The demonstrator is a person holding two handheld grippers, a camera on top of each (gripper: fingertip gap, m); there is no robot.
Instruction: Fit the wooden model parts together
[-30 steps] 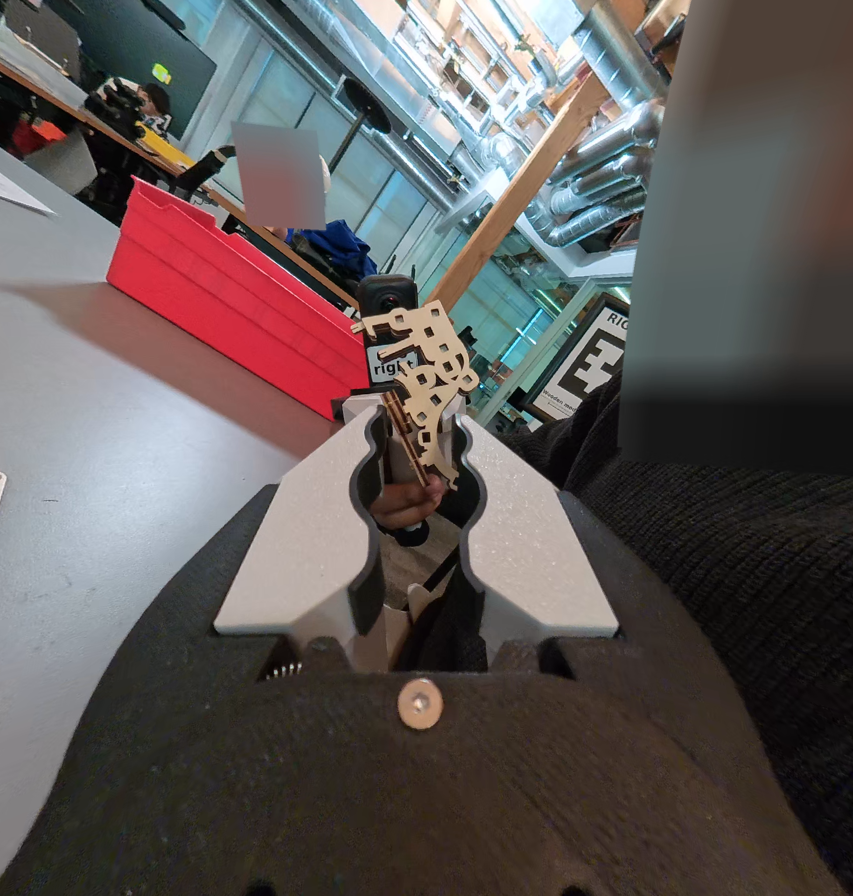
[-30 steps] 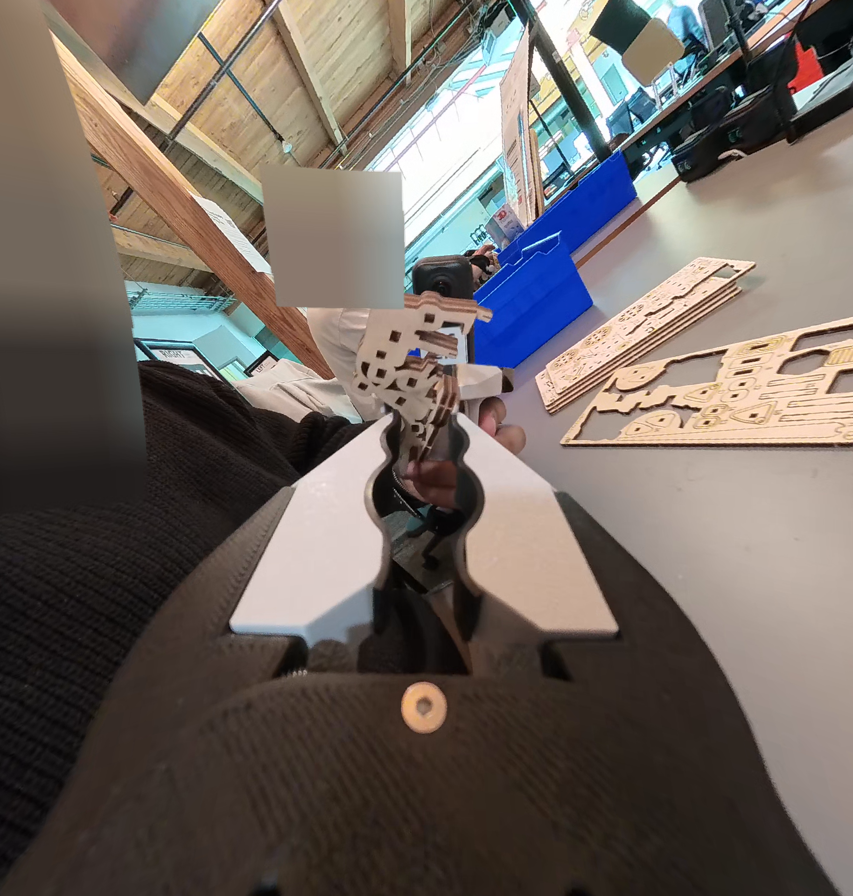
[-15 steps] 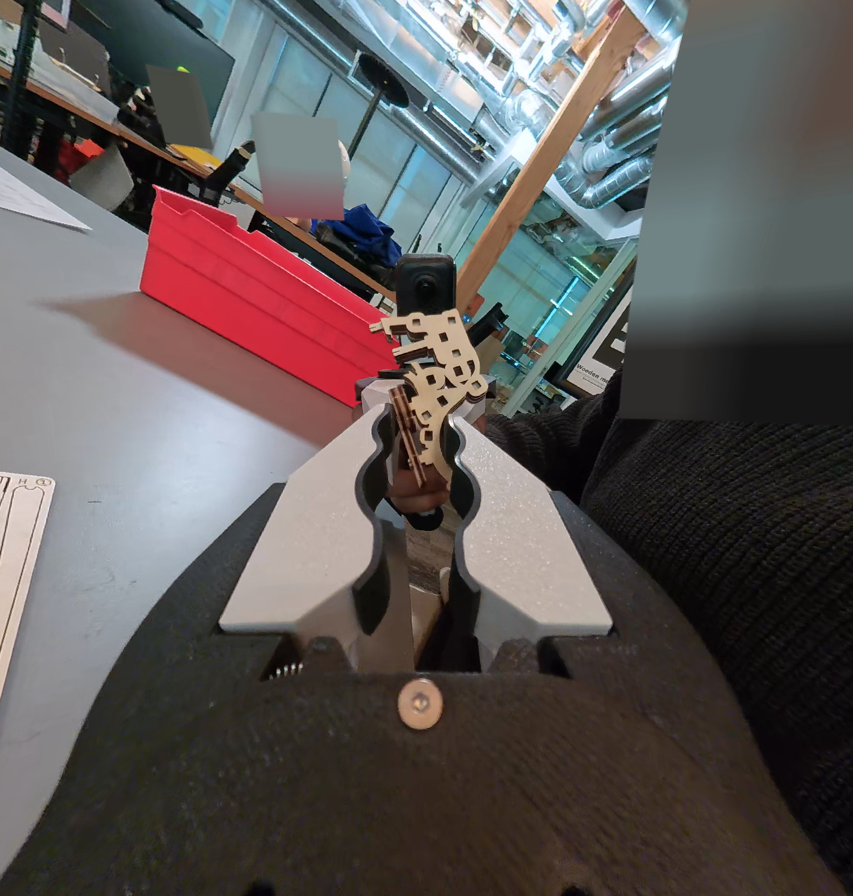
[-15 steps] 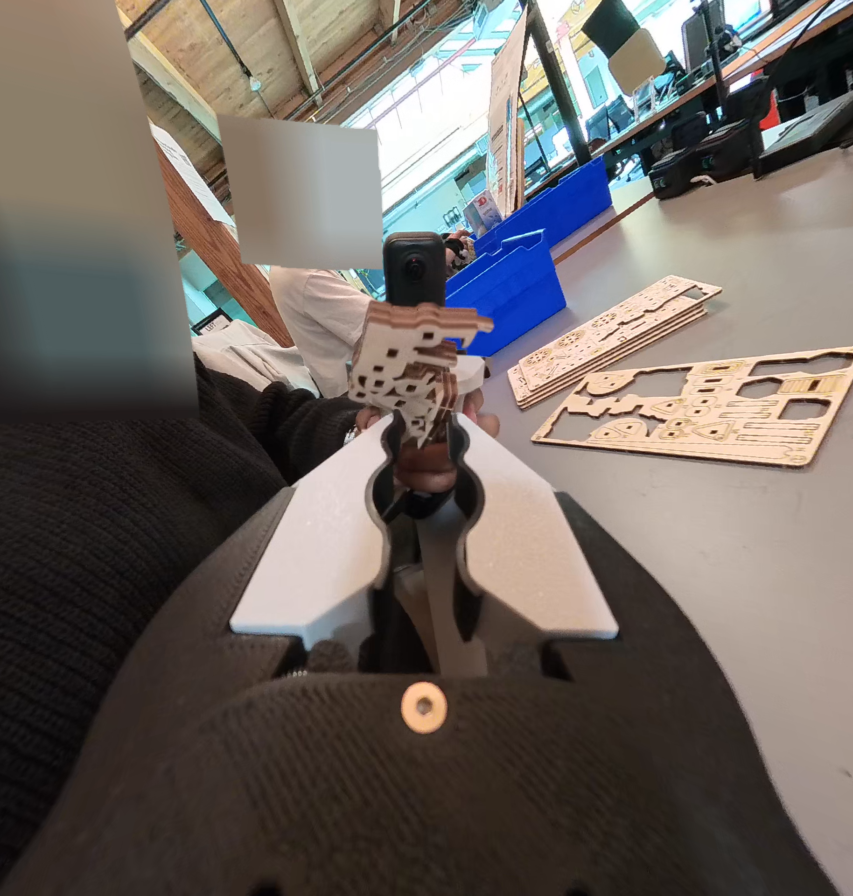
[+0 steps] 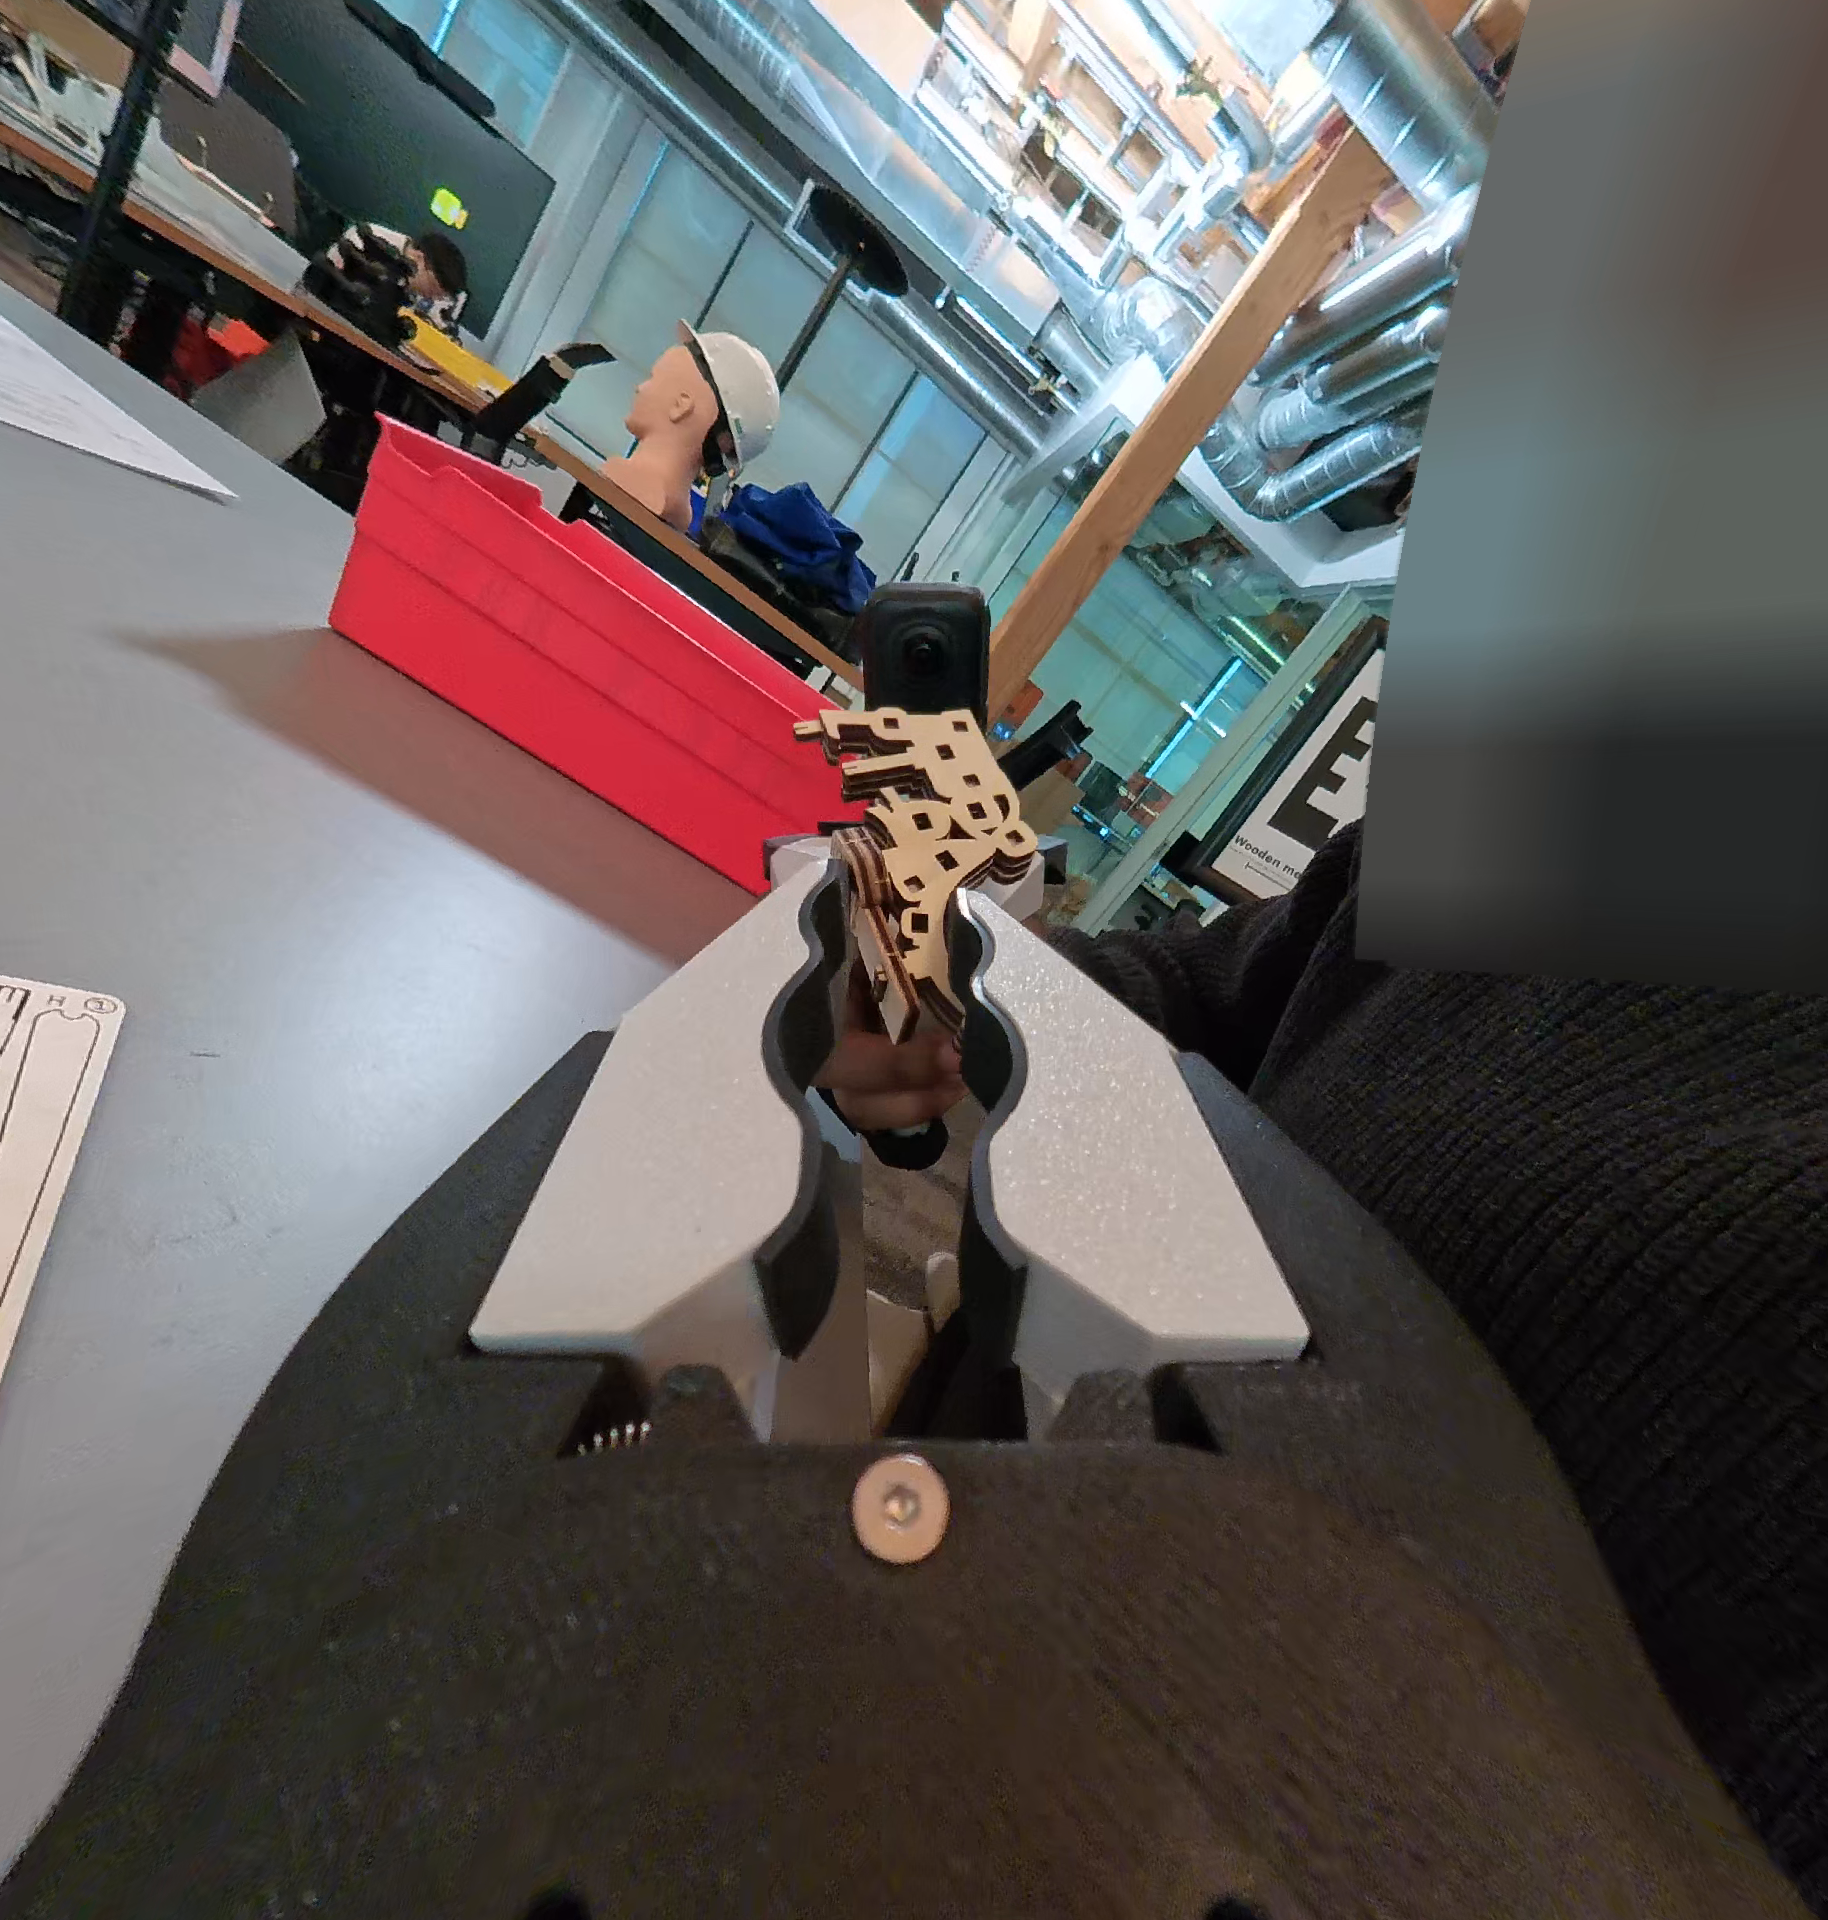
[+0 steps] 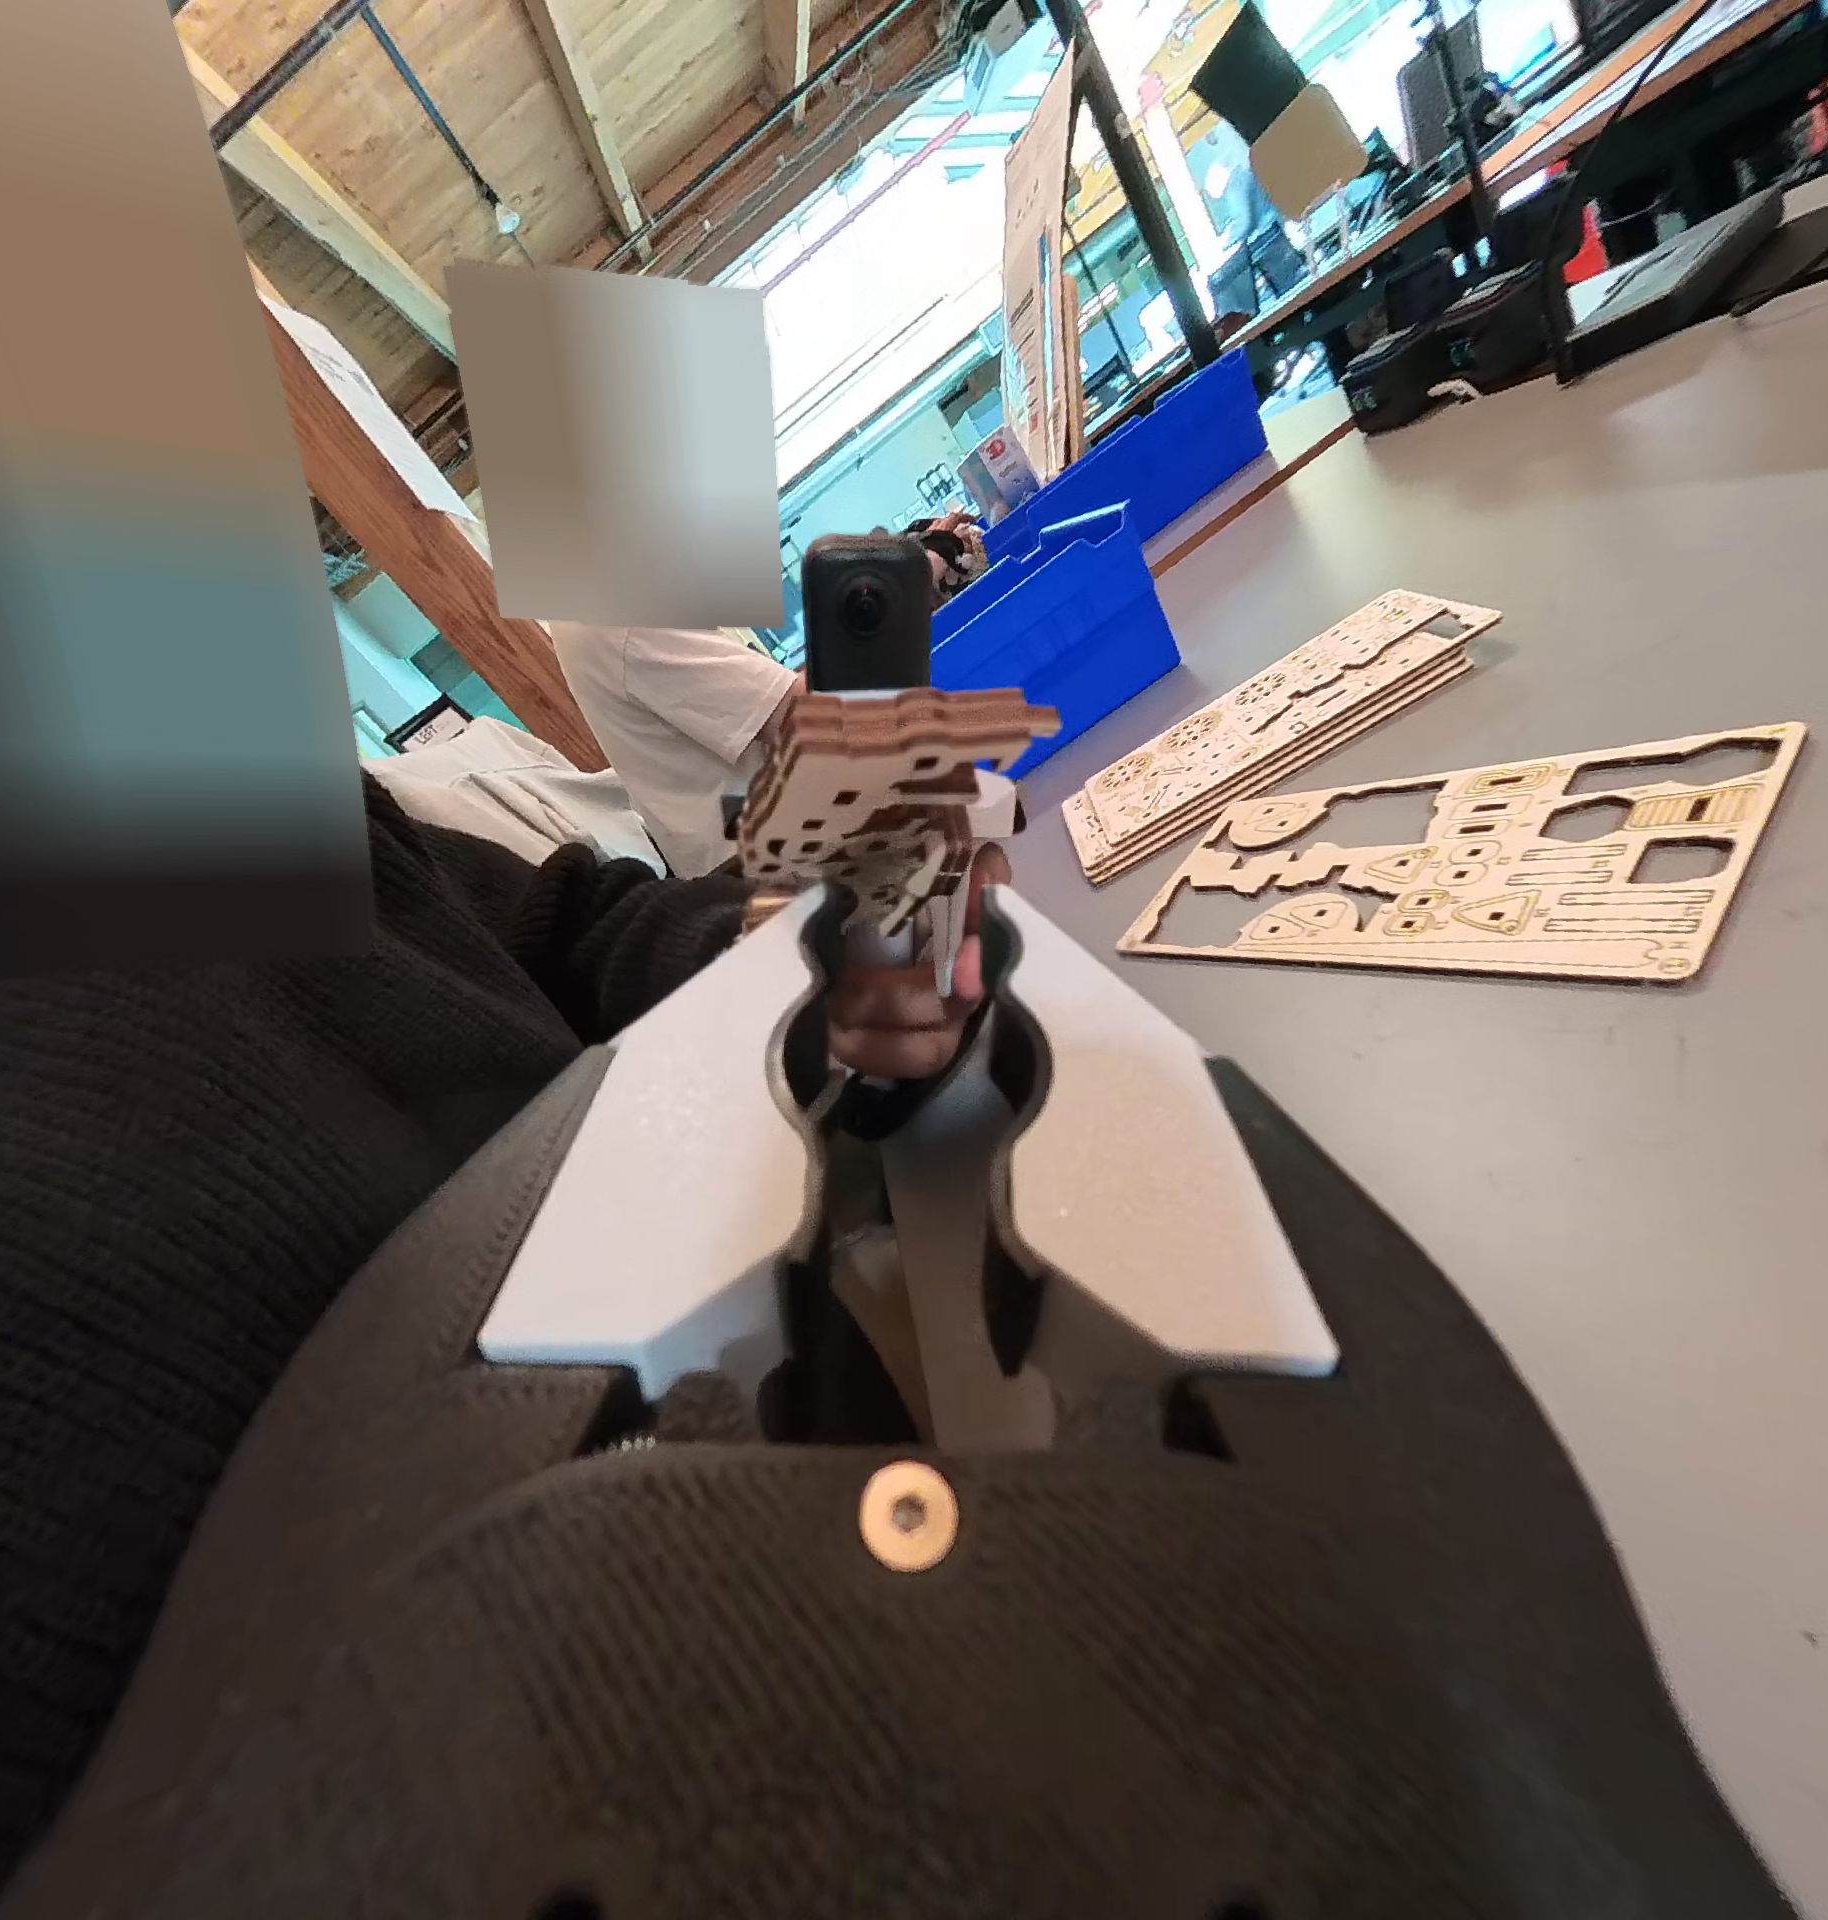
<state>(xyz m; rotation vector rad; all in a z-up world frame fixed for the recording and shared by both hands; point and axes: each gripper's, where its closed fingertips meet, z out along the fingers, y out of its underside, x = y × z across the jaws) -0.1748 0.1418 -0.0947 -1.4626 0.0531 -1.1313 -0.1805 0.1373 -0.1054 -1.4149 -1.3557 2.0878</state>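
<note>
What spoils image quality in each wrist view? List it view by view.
Left wrist view: wide-angle bending of the timber beam; sharp wooden assembly; the red bin casts a soft shadow on the table. Right wrist view: blown-out windows and a soft-edged wooden assembly.

The left gripper (image 5: 894, 914) now sits lower and more level. The wooden assembly (image 5: 920, 831) shows its layered edges more than before.
</note>
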